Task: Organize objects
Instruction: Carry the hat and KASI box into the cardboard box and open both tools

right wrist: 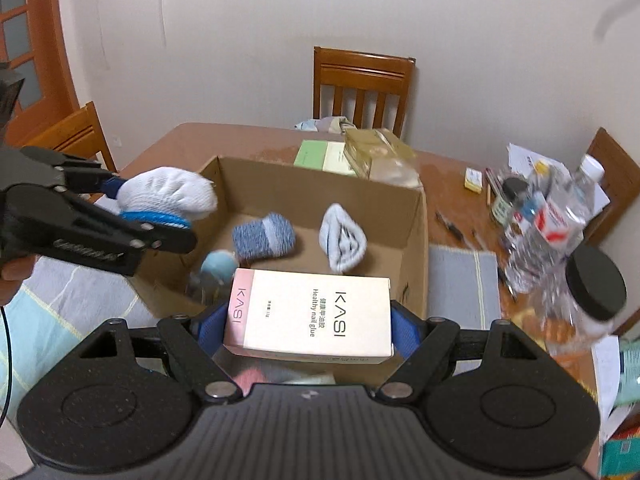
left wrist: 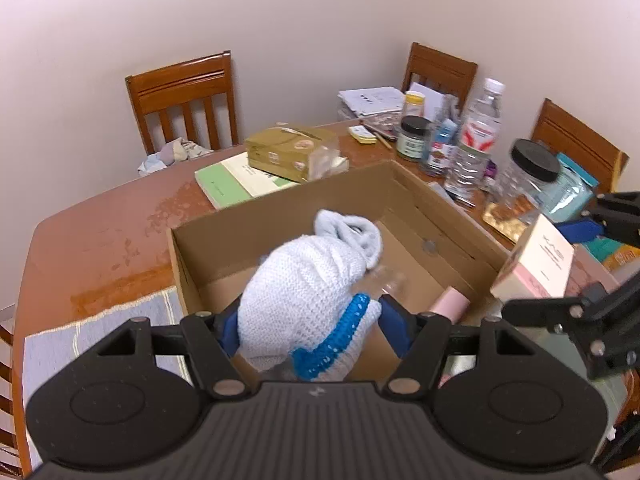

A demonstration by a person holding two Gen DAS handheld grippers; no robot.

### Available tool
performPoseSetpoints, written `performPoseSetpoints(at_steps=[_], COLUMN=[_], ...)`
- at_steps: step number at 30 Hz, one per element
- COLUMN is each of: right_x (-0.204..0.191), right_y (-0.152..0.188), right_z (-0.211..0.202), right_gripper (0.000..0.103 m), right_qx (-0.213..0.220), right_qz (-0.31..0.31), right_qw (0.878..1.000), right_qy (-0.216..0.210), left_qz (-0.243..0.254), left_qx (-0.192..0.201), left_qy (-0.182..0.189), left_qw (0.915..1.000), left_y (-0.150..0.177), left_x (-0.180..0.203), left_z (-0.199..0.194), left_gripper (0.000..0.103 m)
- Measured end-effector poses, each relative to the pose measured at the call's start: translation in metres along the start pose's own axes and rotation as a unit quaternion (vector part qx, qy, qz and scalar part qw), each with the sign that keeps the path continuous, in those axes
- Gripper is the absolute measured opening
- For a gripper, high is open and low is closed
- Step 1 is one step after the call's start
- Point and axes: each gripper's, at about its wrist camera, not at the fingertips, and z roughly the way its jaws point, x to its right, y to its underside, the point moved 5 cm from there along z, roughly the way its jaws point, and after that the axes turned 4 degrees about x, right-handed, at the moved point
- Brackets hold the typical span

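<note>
In the left wrist view my left gripper (left wrist: 310, 320) is shut on a rolled white knit bundle with a blue cuff (left wrist: 304, 292), held above the near side of an open cardboard box (left wrist: 280, 204). My right gripper (right wrist: 310, 328) is shut on a white and pink KASI carton (right wrist: 308, 316), its blue pads pressing both ends, over the near edge of the cardboard box (right wrist: 300, 188). Inside lie a blue-and-white sock roll (right wrist: 264, 236), a pale sock with black marks (right wrist: 344, 240) and a light blue round thing (right wrist: 218, 264). The left gripper (right wrist: 152, 212) with its bundle (right wrist: 168, 192) hangs at the left.
On the brown table (left wrist: 100, 232) behind the box lie a green book (left wrist: 228, 184) and an olive carton (left wrist: 288, 152). A water bottle (left wrist: 476, 136), black-lidded jars (left wrist: 532, 172) and papers crowd the right side. Wooden chairs (left wrist: 184, 100) ring the table; a striped mat (right wrist: 460, 280) lies beside the box.
</note>
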Motion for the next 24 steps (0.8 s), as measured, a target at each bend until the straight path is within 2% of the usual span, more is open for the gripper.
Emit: performPoseSetpoints(at_steps=[8, 17, 19, 21, 22, 24], right_x=[0.002, 0.005, 0.005, 0.004, 0.003, 0.003], right_y=[-0.024, -0.028, -0.027, -0.027, -0.027, -0.025], right_z=[0.03, 0.053, 0.059, 0.063, 0.065, 0.065], right_gripper=[0.084, 0.084, 0.085, 0.096, 0.103, 0.103], right_qx=[-0.004, -0.019, -0.023, -0.023, -0.025, -0.016], right_qz=[0.003, 0.004, 0.002, -0.002, -0.003, -0.005], right_qw=[1.0, 1.0, 1.0, 1.0, 1.0, 1.0], right_qy=[-0.007, -0.001, -0.002, 0.004, 0.009, 0.011], left_qz=[0.0, -0.002, -0.006, -0.012, -0.017, -0.023], left_qx=[-0.015, -0.027, -0.025, -0.028, -0.03, -0.027], left_qy=[-0.014, -0.027, -0.034, -0.046, -0.056, -0.053], left_qw=[0.9998, 0.9993, 0.9991, 0.9985, 0.9978, 0.998], left_y=[-0.016, -0.021, -0.021, -0.021, -0.021, -0.021], left_x=[-0.02, -0.04, -0.046, -0.051, -0.054, -0.056], left_z=[0.036, 0.063, 0.069, 0.074, 0.075, 0.076], left_gripper=[0.067, 0.068, 0.073, 0.1, 0.101, 0.101])
